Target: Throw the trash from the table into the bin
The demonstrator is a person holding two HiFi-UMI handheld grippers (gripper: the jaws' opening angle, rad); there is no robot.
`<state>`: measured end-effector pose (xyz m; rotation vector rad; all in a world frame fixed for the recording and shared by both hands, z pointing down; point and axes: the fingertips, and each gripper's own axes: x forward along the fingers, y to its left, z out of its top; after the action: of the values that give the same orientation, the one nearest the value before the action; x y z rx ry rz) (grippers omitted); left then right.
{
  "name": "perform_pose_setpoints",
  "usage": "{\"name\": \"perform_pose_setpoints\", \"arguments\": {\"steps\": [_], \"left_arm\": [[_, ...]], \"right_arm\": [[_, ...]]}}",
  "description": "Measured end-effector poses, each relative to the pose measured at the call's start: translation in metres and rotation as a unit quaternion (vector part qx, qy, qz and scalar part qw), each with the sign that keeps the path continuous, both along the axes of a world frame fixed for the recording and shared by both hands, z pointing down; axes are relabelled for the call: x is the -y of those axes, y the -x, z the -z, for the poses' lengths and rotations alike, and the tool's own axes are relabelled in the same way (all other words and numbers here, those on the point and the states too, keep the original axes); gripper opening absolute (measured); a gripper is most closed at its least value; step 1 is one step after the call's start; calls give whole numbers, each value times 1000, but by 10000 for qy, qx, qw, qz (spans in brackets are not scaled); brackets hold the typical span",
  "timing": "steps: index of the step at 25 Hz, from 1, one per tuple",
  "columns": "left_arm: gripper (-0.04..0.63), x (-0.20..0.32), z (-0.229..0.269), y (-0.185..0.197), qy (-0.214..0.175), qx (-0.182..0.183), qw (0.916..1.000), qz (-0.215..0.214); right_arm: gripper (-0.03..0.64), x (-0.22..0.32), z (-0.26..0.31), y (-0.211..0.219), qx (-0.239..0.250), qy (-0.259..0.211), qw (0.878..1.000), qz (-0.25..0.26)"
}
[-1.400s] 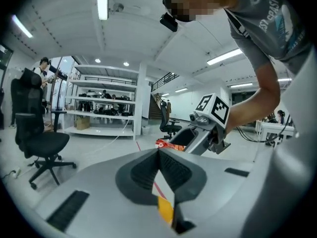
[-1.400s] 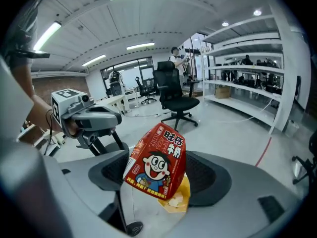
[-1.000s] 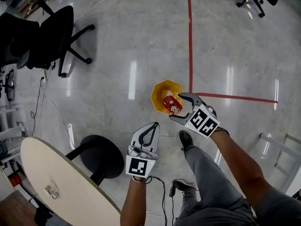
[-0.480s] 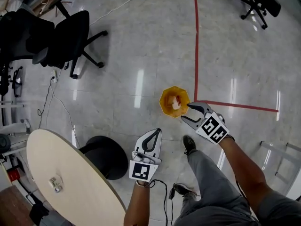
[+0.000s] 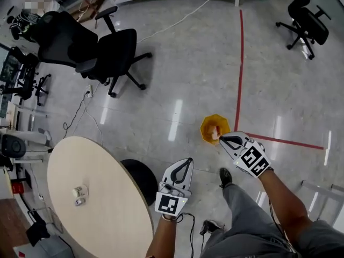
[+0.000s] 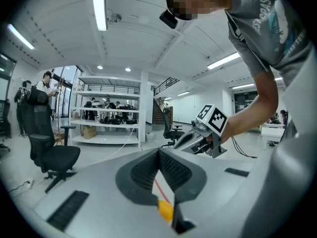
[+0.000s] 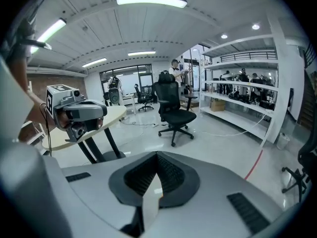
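The yellow bin (image 5: 206, 127) stands on the floor with a red and white packet (image 5: 216, 130) inside it. My right gripper (image 5: 222, 140) hangs just beside and above the bin; its jaws have just been closing and are now shut with nothing between them. Lower and to the left, my left gripper (image 5: 187, 160) is shut and empty. On the oval beige table (image 5: 107, 198) at the left lies a small pale piece of trash (image 5: 79, 193). The left gripper view shows its own jaws (image 6: 159, 151) meeting, a bit of the bin (image 6: 166, 210) below them, and the right gripper (image 6: 184, 141) beyond.
Black office chairs (image 5: 115, 52) stand at the upper left, another chair (image 5: 307, 20) at the upper right. A red tape line (image 5: 240, 63) runs down the floor to the bin. A black round base (image 5: 141, 177) sits by the table. My shoe (image 5: 226, 176) is near the bin.
Both grippers have risen away from the bin. The right jaws, open over the bin a second ago, have shut. The packet now lies in the bin. More of the table shows.
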<state>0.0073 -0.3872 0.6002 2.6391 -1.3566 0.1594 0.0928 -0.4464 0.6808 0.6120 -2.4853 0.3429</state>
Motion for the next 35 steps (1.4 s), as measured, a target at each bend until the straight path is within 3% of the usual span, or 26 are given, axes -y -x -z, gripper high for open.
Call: {"name": "perform_pose_setpoints", "arguments": {"steps": [11, 20, 27, 35], "left_arm": [[34, -117, 173, 66, -793, 127, 9930, 869], [34, -258, 288, 90, -1593, 334, 9768, 1393], [34, -403, 326, 111, -1898, 574, 9623, 1864], [34, -544, 344, 118, -2207, 857, 9460, 2215]], "right_arm": [[8, -107, 182, 69, 439, -680, 9937, 778], [8, -233, 294, 102, 637, -1286, 9794, 1417], [8, -349, 360, 117, 1060, -1822, 9647, 1582], [8, -468, 398, 117, 1283, -2227, 9509, 1723]]}}
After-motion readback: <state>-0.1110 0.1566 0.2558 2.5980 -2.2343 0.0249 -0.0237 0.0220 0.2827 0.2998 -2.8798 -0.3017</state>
